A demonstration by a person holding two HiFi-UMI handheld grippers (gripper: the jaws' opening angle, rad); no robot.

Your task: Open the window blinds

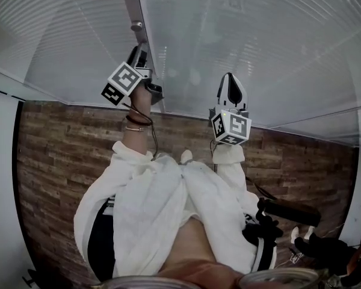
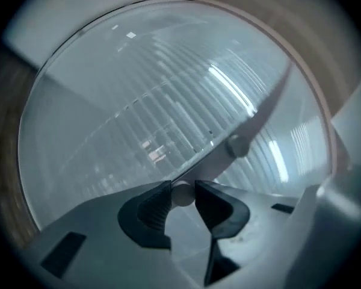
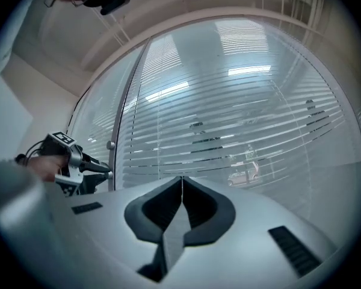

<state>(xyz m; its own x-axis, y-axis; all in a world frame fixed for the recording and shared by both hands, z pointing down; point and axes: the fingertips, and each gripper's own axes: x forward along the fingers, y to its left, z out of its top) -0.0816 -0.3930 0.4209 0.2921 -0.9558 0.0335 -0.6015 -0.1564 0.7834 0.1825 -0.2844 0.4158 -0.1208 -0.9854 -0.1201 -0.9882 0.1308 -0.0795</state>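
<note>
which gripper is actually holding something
The left gripper: its jaws are clamped on the white end of the blind wand. The right gripper has its jaws shut together with nothing between them.

A wide window [image 1: 259,53] fills the upper frame, pale daylight coming through; brown plank floor [image 1: 54,161] below, white wall [image 1: 0,161] at left edge.
</note>
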